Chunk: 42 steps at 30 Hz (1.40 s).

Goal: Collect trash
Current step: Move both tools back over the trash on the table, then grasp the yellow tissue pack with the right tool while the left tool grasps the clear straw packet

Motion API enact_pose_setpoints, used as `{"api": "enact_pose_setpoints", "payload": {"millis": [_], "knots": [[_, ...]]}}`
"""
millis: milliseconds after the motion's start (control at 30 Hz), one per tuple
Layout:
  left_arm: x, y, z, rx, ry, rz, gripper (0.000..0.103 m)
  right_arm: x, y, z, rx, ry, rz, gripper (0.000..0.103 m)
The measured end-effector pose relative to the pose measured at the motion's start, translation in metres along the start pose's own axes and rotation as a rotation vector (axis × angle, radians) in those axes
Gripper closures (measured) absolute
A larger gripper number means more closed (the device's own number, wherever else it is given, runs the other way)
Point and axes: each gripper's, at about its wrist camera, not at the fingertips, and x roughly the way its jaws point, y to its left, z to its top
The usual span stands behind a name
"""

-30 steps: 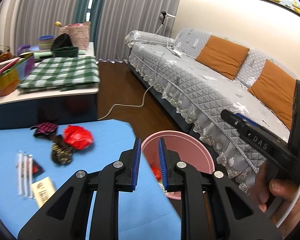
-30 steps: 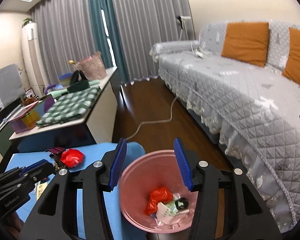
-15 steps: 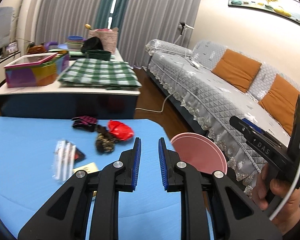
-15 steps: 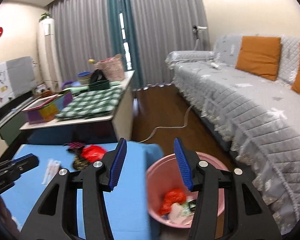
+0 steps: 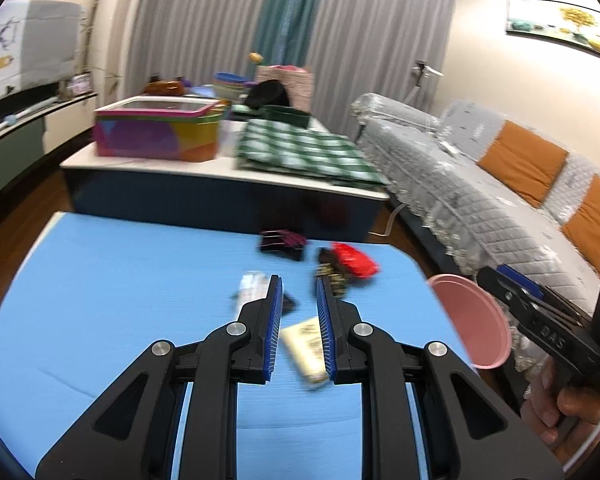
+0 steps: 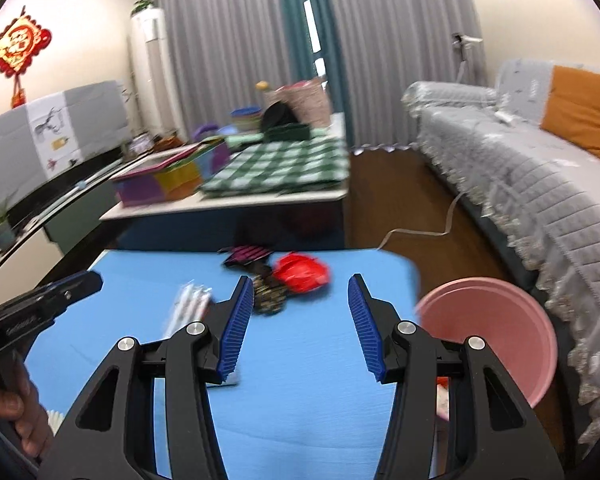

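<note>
Cream packet (image 5: 306,346), long axis receding leftward

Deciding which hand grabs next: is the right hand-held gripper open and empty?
Open and empty: the right hand-held gripper shows only blue tabletop between its parted jaws.

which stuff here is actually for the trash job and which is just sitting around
For the job: red crumpled wrapper, dark patterned wrapper, striped dark wrapper, clear white packet, cream packet, pink bin.

Just lying about: colourful box, green checked cloth, grey sofa, orange cushion.
</note>
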Motion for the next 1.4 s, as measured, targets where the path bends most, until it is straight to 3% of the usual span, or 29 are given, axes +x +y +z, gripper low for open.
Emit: {"api": "enact_pose_setpoints", "payload": {"millis": [100, 267, 467, 567, 733, 867, 900, 1033, 1300, 1400], "knots": [[0.004, 0.021, -0.004, -0.036, 0.007, 0.027, 0.085, 0.023, 0.021, -0.009, -0.025, 0.049, 0.042, 0.052], [0.020, 0.044, -0.014, -0.060, 0.039, 0.059, 0.085, 0.057, 0.046, -0.028, -0.051, 0.131, 0.081, 0.041], [0.046, 0.056, -0.026, -0.085, 0.079, 0.047, 0.085, 0.095, 0.062, -0.046, -0.071, 0.234, 0.133, 0.028], [0.060, 0.059, -0.031, -0.096, 0.098, 0.043, 0.085, 0.106, 0.072, -0.055, -0.118, 0.273, 0.145, 0.028], [0.080, 0.062, -0.038, -0.114, 0.128, 0.030, 0.085, 0.122, 0.077, -0.068, -0.167, 0.338, 0.117, 0.029], [0.094, 0.061, -0.043, -0.121, 0.152, 0.018, 0.085, 0.128, 0.074, -0.071, -0.169, 0.364, 0.131, 0.050], [0.097, 0.061, -0.044, -0.123, 0.160, 0.014, 0.085, 0.127, 0.073, -0.070, -0.173, 0.356, 0.125, 0.050], [0.109, 0.057, -0.047, -0.128, 0.188, 0.011, 0.068, 0.122, 0.062, -0.062, -0.157, 0.320, 0.080, 0.051], [0.124, 0.045, -0.054, -0.105, 0.240, 0.028, 0.068, 0.127, 0.038, -0.056, -0.105, 0.323, 0.017, 0.050], [0.126, 0.044, -0.055, -0.100, 0.255, 0.031, 0.077, 0.127, 0.032, -0.056, -0.092, 0.324, 0.014, 0.050]]}}
